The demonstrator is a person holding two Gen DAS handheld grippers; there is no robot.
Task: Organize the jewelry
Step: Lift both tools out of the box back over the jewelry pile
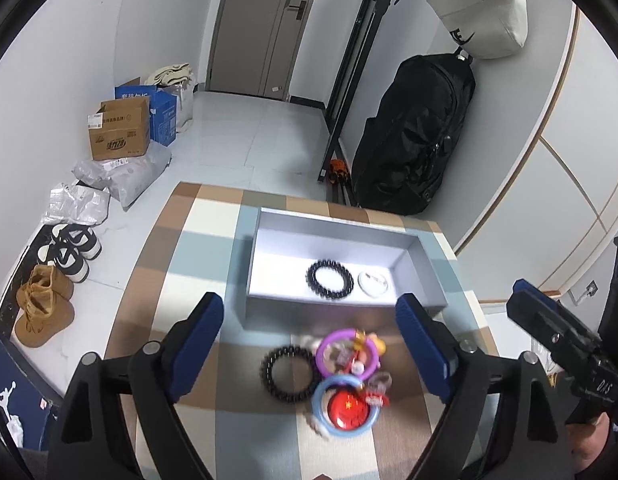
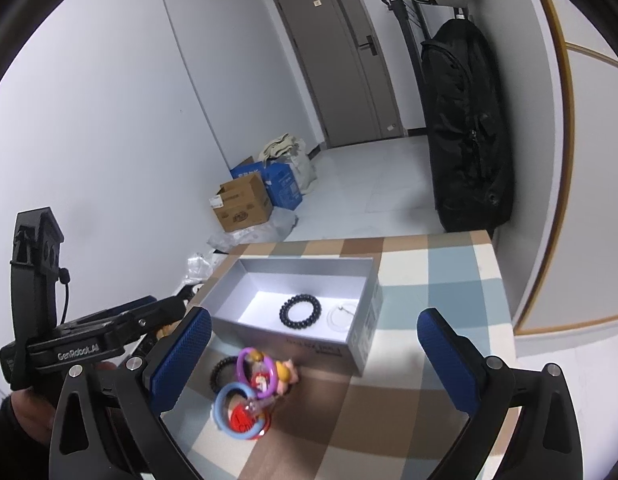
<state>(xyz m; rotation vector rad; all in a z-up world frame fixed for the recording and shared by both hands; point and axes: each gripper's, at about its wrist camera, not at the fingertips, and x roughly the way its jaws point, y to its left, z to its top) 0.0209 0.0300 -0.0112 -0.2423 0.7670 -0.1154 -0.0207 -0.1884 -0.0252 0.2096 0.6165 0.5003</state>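
Note:
A grey open box (image 1: 245, 280) (image 2: 367, 344) stands on the checked tablecloth. Inside lie a black bead bracelet (image 1: 330, 280) (image 2: 300, 310) and a clear white ring (image 1: 374, 284) (image 2: 342, 317). In front of the box lies a pile: a second black bead bracelet (image 1: 285, 372) (image 2: 221, 372), a purple ring (image 1: 346, 354) (image 2: 256, 376), a blue ring (image 1: 346, 406) (image 2: 239, 412) with a red charm, and small figures. My left gripper (image 1: 313, 340) is open above the pile and empty. My right gripper (image 2: 313, 354) is open and empty, right of the pile.
The checked table (image 1: 181, 264) (image 2: 449, 280) ends at the far side and right. On the floor stand cardboard boxes (image 1: 121, 132), shoes (image 1: 69, 252) and bags. A black backpack (image 1: 413, 136) hangs at the wall. The right gripper's body (image 1: 565, 344) shows in the left wrist view.

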